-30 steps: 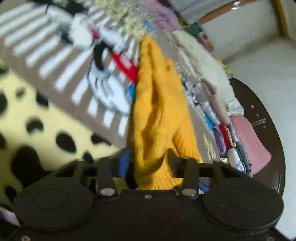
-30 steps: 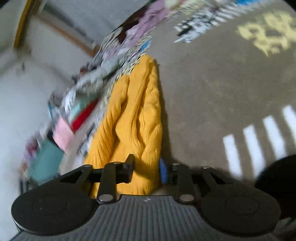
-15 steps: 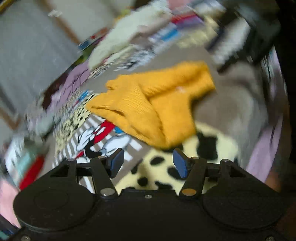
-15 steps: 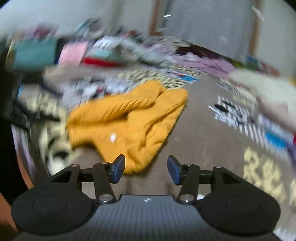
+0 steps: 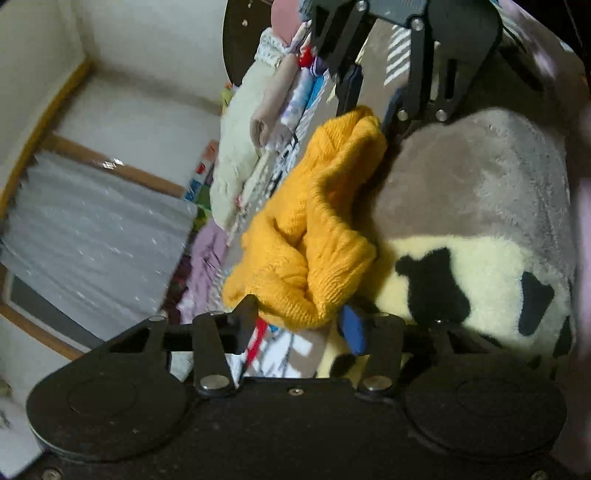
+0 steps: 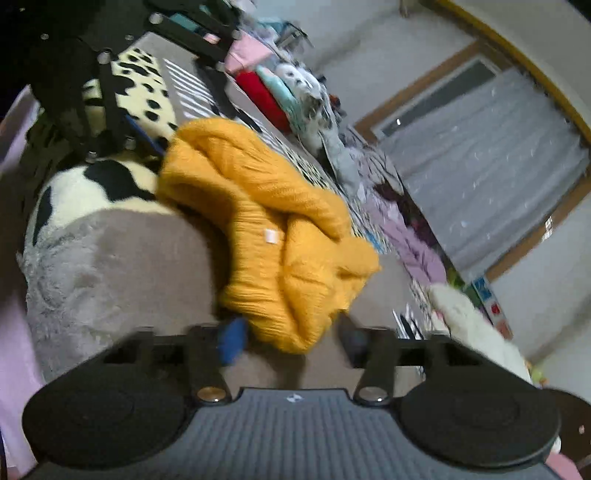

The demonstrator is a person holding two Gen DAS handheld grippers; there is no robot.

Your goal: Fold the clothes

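Observation:
A mustard-yellow knit sweater (image 5: 314, 229) lies bunched on the patterned fleece blanket (image 5: 480, 192); it also shows in the right wrist view (image 6: 266, 229) with a small white label. My left gripper (image 5: 299, 325) is open, its fingers either side of the sweater's near end. My right gripper (image 6: 288, 338) is open, its fingers either side of the opposite end. Each gripper shows in the other's view, the right one (image 5: 373, 96) and the left one (image 6: 144, 142), at the sweater's far end.
Stacks of folded clothes (image 5: 280, 96) and a cream fluffy garment (image 5: 232, 162) lie along the blanket's edge. More folded clothes (image 6: 280, 88) line the other side. A curtained window (image 6: 491, 177) and white walls stand behind. A dark round table (image 5: 243, 33) is at the far end.
Both grippers let go of the sweater a second ago, opened and swung round. They now sit at opposite ends of the bunched sweater, fingers either side of the cloth.

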